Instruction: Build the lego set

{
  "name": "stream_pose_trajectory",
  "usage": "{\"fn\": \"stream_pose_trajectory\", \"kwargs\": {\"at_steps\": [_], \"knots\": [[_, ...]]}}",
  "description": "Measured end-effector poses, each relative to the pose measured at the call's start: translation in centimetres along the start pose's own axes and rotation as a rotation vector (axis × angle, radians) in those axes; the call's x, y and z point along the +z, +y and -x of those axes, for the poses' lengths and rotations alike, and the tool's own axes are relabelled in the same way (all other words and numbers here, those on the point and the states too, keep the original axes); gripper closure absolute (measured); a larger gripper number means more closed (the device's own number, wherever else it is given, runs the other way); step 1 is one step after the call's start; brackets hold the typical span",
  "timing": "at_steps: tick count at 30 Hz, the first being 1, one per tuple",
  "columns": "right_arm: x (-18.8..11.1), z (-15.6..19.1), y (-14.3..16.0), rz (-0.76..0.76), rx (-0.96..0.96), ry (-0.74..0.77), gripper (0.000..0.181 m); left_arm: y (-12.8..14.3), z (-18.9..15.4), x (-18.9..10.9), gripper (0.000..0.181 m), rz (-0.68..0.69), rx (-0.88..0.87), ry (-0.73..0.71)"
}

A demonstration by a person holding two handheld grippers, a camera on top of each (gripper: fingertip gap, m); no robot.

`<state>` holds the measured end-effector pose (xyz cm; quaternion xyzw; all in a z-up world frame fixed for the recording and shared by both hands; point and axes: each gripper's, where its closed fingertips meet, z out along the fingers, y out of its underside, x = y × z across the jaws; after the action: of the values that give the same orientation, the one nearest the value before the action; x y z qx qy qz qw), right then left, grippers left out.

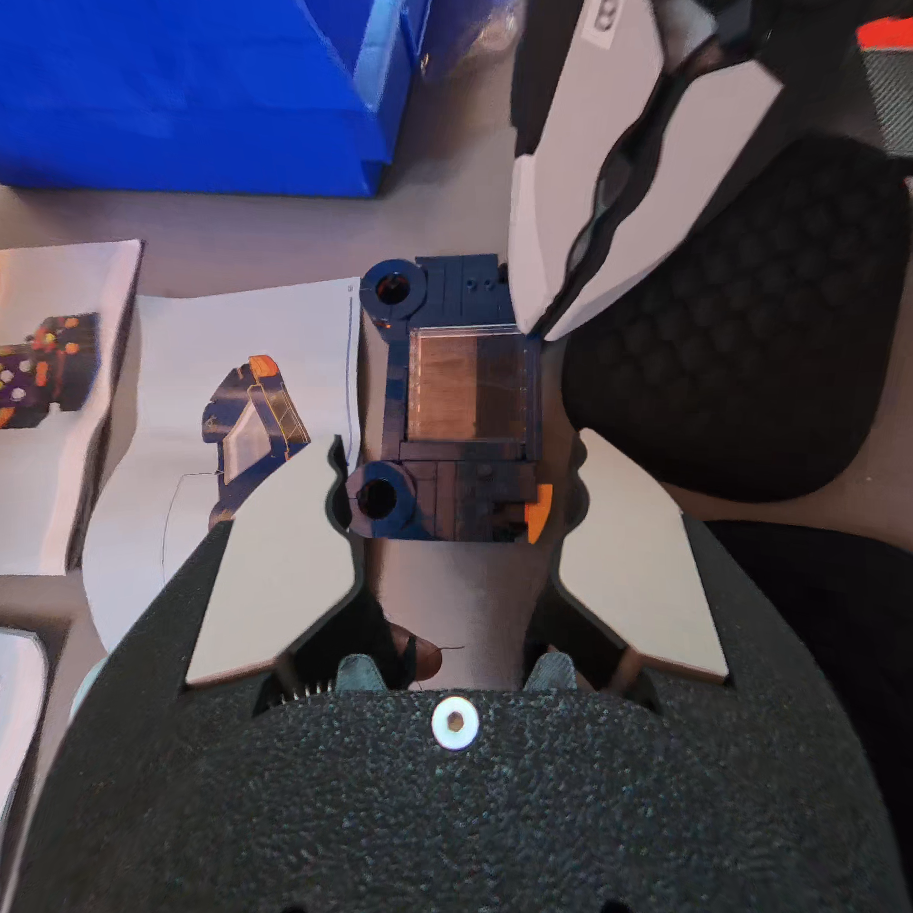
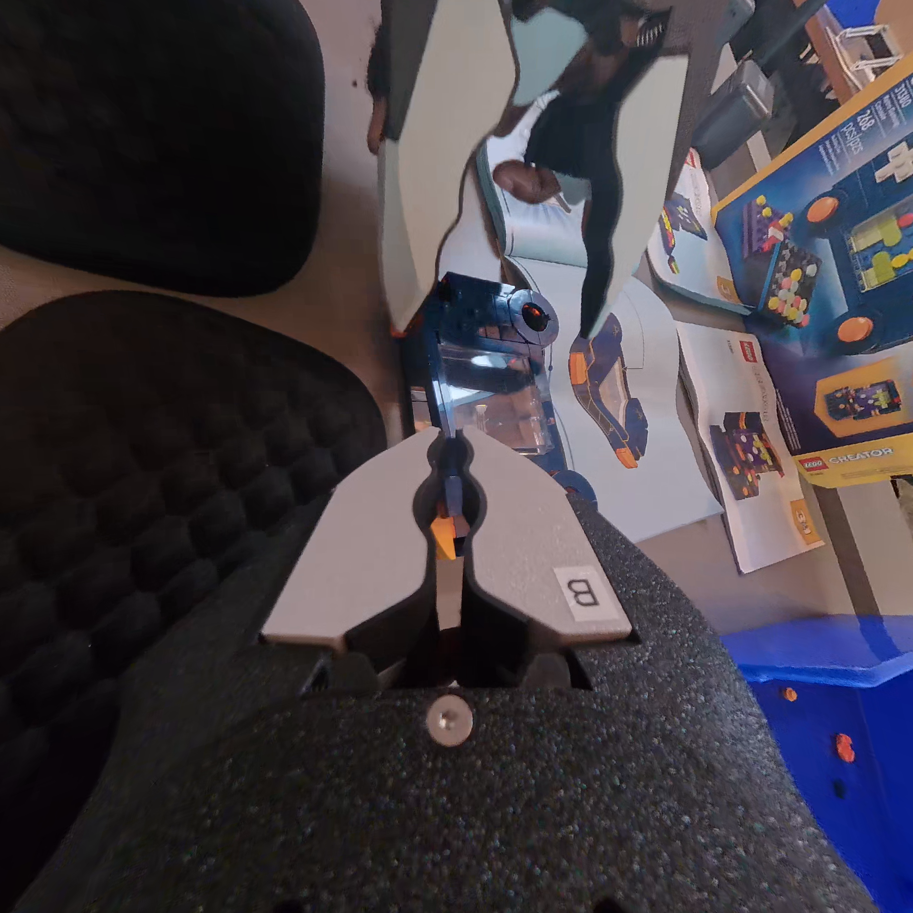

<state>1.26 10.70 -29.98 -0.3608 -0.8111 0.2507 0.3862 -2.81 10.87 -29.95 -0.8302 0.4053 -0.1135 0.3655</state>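
Beige tabletop [image 1: 257, 222] is crowded: open white instruction booklet [image 1: 237, 395] left, black padded cases [image 1: 741, 346] right. Left gripper [image 1: 457, 486] gapes around the dark blue brick model with clear window [image 1: 464, 390]; right gripper [image 2: 449, 486] pinches its far edge. Probably mid-assembly; next, the left needs to close squarely, with little side room.

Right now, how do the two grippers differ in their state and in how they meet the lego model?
The left gripper is open, its jaws standing on either side of one end of the lego model; the right gripper is shut on the model's opposite end. The left fingers leave gaps around the model; the right fingers pinch a thin edge. Both have pale fingers on black bodies.
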Motion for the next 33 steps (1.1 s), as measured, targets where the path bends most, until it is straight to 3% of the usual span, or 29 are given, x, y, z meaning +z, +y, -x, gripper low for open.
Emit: {"fn": "stream_pose_trajectory", "kwargs": {"at_steps": [4, 7, 9, 10, 12, 16, 18, 23, 28, 31, 33], "knots": [[0.1, 0.0, -0.1, 0.002, 0.057, -0.017, 0.177, 0.7, 0.3, 1.9, 0.090, 0.100, 0.023, 0.024], [0.3, 0.0, -0.2, -0.005, 0.136, -0.041, 0.175, 1.0, -0.2, 2.9, 0.098, 0.156, 0.039, 0.071], [0.2, 0.5, -0.3, -0.004, 0.162, -0.095, 0.164, 1.3, -0.5, 3.3, 0.103, 0.189, 0.036, 0.103], [0.0, 0.6, -0.1, 0.010, 0.158, -0.111, 0.150, 1.3, -0.5, 3.3, 0.103, 0.194, 0.031, 0.110], [-0.4, 0.0, 0.7, 0.052, 0.115, -0.078, 0.140, 1.3, -0.5, 3.3, 0.103, 0.205, 0.039, 0.119], [-0.2, 0.1, 0.3, 0.038, -0.070, 0.020, 0.150, 1.4, -0.6, 3.3, 0.102, 0.221, 0.008, 0.158], [0.3, 0.2, 0.8, 0.091, -0.110, 0.065, 0.173, 1.5, -0.6, 3.4, 0.101, 0.227, 0.011, 0.164], [0.5, 0.2, 0.4, 0.077, -0.030, 0.059, 0.178, 1.5, -0.5, 3.5, 0.101, 0.246, 0.029, 0.145], [-0.4, -0.6, -0.3, -0.005, 0.161, -0.014, 0.154, 0.9, -0.4, 3.2, 0.101, 0.200, 0.024, 0.152], [-0.4, -1.1, -0.1, 0.010, 0.237, -0.076, 0.118, 0.8, -0.3, 3.0, 0.101, 0.181, 0.007, 0.152], [0.2, -0.9, 0.3, 0.043, 0.213, -0.117, 0.113, 0.9, -0.4, 3.1, 0.103, 0.183, 0.011, 0.161]]}}
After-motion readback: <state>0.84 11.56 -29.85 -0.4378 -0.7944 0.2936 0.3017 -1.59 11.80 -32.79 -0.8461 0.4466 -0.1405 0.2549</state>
